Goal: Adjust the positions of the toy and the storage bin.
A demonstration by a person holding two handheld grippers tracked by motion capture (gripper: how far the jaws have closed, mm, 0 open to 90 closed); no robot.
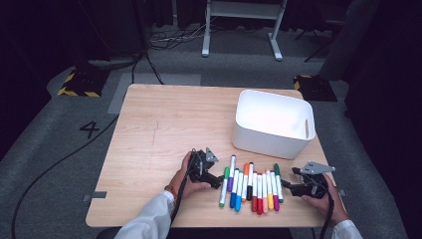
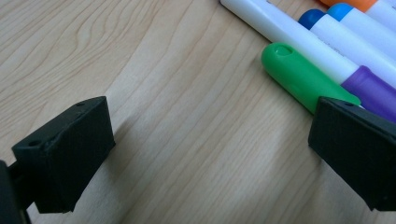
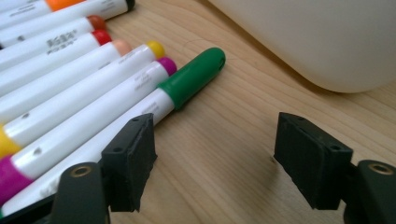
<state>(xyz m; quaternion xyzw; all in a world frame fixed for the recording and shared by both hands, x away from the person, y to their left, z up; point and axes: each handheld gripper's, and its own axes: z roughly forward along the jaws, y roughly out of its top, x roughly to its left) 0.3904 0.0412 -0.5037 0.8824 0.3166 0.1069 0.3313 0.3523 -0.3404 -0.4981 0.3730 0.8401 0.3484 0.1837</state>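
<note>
Grey carpet and dark curtains surround our light wooden table (image 1: 149, 129), with black cables trailing over the floor behind it.

Our left gripper (image 1: 217, 180) lies low over the table at the left end of a row of markers (image 1: 251, 189). In the left gripper view its jaws stand wide apart with only bare wood between them; nothing is held. One jaw sits just against the light green-capped marker (image 2: 299, 77), the outermost of the row on that side, and beside it lies a marker with a purple cap (image 2: 373, 91), then ones with blue tips.

Our right gripper (image 1: 287, 187) lies at the other end of the row. Its jaws are parted and empty, again with bare table between them. In the right gripper view one jaw stands just beside the barrel of the dark green-capped marker (image 3: 189, 79), the last one on this side; we cannot tell whether it touches. Next to that marker lie a magenta-tipped one (image 3: 166, 65), a yellow-tipped one and further white barrels with red and orange ends.

Beyond the markers, toward the far right of the table, stands a white bin (image 1: 271, 137), open at the top; it is near the cap end of the dark green-capped marker, though apart from it.
</note>
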